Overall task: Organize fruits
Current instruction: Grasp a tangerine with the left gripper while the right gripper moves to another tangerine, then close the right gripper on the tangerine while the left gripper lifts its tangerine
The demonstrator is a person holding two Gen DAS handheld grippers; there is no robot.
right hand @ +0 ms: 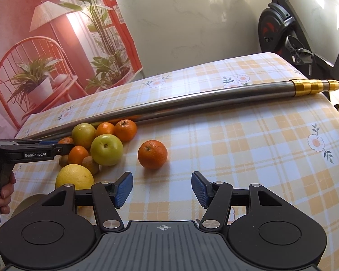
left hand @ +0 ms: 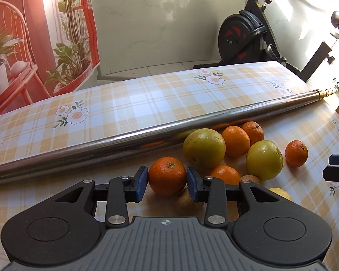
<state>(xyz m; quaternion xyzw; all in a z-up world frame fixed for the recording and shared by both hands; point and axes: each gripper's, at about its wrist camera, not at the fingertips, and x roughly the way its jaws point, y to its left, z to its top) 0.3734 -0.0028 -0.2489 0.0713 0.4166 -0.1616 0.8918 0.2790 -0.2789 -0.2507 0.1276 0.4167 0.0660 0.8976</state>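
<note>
The left gripper [left hand: 167,181] has its blue pads closed against the sides of a mandarin [left hand: 167,175] at the near edge of the fruit pile, close to the metal pole [left hand: 147,133] lying across the table [left hand: 124,103]. The hold looks to sit low on the round fruit, though the view is too foreshortened to be sure. If so, lifting could squeeze it out, and it might roll into the kiwi [left hand: 187,201] or along the pole. The right gripper [right hand: 162,188] hangs with its jaws apart and empty, just short of a lone mandarin [right hand: 152,154] standing clear of the pile, mid-table.
</note>
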